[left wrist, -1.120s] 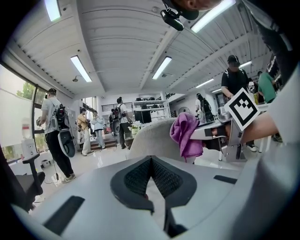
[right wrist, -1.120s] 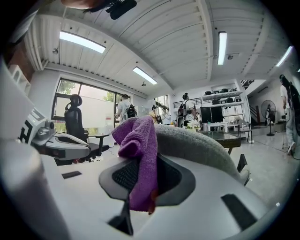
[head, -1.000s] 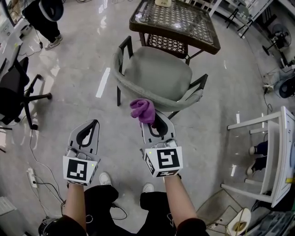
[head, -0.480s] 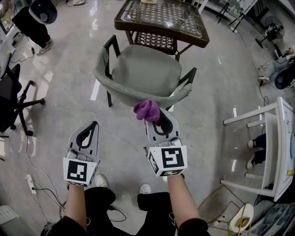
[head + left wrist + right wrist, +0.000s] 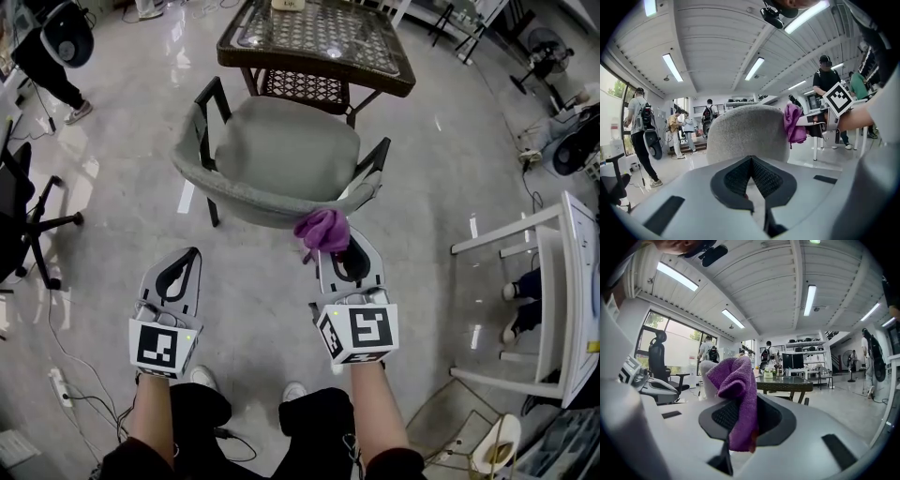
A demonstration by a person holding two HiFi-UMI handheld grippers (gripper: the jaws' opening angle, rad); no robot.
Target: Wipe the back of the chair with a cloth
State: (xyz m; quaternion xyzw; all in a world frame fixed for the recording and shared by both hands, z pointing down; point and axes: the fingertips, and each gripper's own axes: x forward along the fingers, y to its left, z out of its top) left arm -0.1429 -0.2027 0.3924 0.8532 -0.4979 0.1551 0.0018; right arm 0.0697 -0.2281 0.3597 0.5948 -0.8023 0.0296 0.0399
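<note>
**Right claw [image 5: 339,246] presses a crumpled purple cloth [image 5: 322,228] to the chair back**

Both jaws of that claw are clamped on the cloth. It bunches out past the tips and touches the outer face of the curved backrest [image 5: 253,204] of the grey upholstered armchair with black metal legs [image 5: 286,150]. From where the person stands, the contact sits toward the three o'clock end of the back, near the right armrest. In the left gripper view the cloth lies against the right-hand edge of the backrest, just below its rim. The left claw [image 5: 187,255] hangs at about nine o'clock from the right one, well apart from the chair. Its jaws are closed together with nothing between them.

To my eye the wipe is under way, and doing it well means keeping the wad squashed flat against the fabric. The stroke should follow the curve of the back rather than cut straight across, so the hard jaw tips never scrape the upholstery. The next pass, I reckon, should sit lower than this one, since only the band under the rim looks covered. The grip looks firm enough, with much of the cloth held deep between the pads.

A second ago the cloth was left of the middle of the back. Half a second ago it was near the centre, and now it has slid on toward three o'clock. The left claw has barely shifted, and the chair sits higher and further left in the head view.
</note>
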